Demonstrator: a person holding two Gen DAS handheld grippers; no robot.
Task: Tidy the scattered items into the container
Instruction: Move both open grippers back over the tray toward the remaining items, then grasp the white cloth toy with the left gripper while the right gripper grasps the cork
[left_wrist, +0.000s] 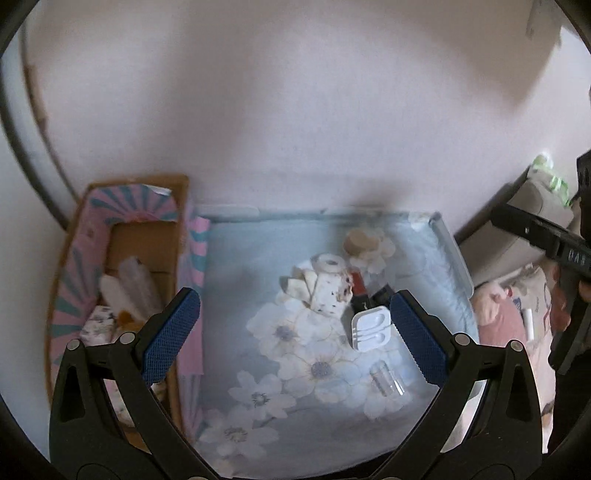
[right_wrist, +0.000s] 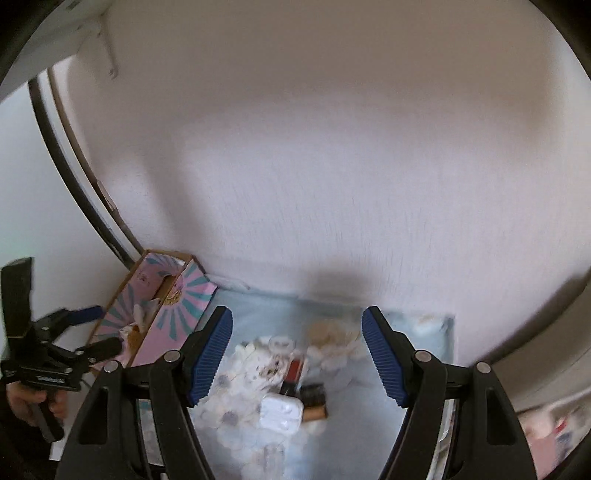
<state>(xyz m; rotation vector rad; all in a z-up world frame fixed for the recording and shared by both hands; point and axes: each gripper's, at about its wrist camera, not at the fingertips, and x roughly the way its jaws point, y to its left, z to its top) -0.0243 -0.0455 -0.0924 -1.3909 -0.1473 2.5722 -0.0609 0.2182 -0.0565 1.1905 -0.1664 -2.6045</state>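
Observation:
A pink and teal cardboard box (left_wrist: 74, 266) stands at the left of a floral cloth (left_wrist: 280, 332), with several items inside. On the cloth lie a white plastic tray (left_wrist: 371, 328), a speckled white roll (left_wrist: 328, 288), a red tube (left_wrist: 357, 286), a dark item (left_wrist: 380, 291) and a clear plastic piece (left_wrist: 386, 378). My left gripper (left_wrist: 291, 336) is open and empty above the cloth. My right gripper (right_wrist: 297, 354) is open and empty above the white tray (right_wrist: 280, 411) and red tube (right_wrist: 294, 369). The box (right_wrist: 162, 314) is to its left.
A white wall rises right behind the cloth and box. The left gripper and hand show at the left of the right wrist view (right_wrist: 55, 350). Bedding and a beige object (left_wrist: 517, 236) lie to the right of the cloth.

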